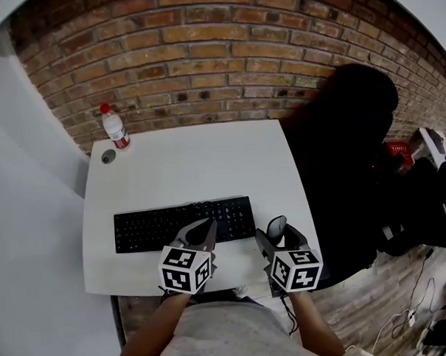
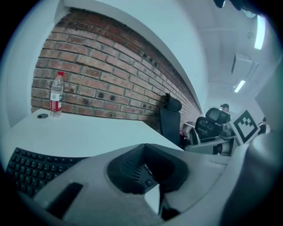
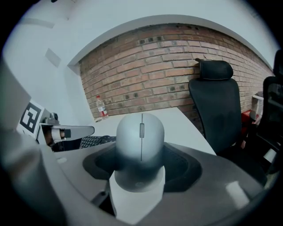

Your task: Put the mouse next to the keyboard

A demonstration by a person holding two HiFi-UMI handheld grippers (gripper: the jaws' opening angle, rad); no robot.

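A black keyboard (image 1: 182, 224) lies across the near half of the white table (image 1: 207, 163). My right gripper (image 1: 279, 239) is just right of the keyboard's end and is shut on a grey mouse (image 1: 277, 225). In the right gripper view the mouse (image 3: 140, 148) fills the space between the jaws, scroll wheel up, held over the table. My left gripper (image 1: 204, 232) hangs over the keyboard's near edge, shut with nothing in it. In the left gripper view its jaws meet in front of the keyboard (image 2: 31, 170).
A clear water bottle (image 1: 115, 128) with a red cap and a small round lid (image 1: 108, 156) stand at the table's far left corner. A black office chair (image 1: 347, 153) stands off the table's right side, against the brick wall. More chairs and cables lie further right.
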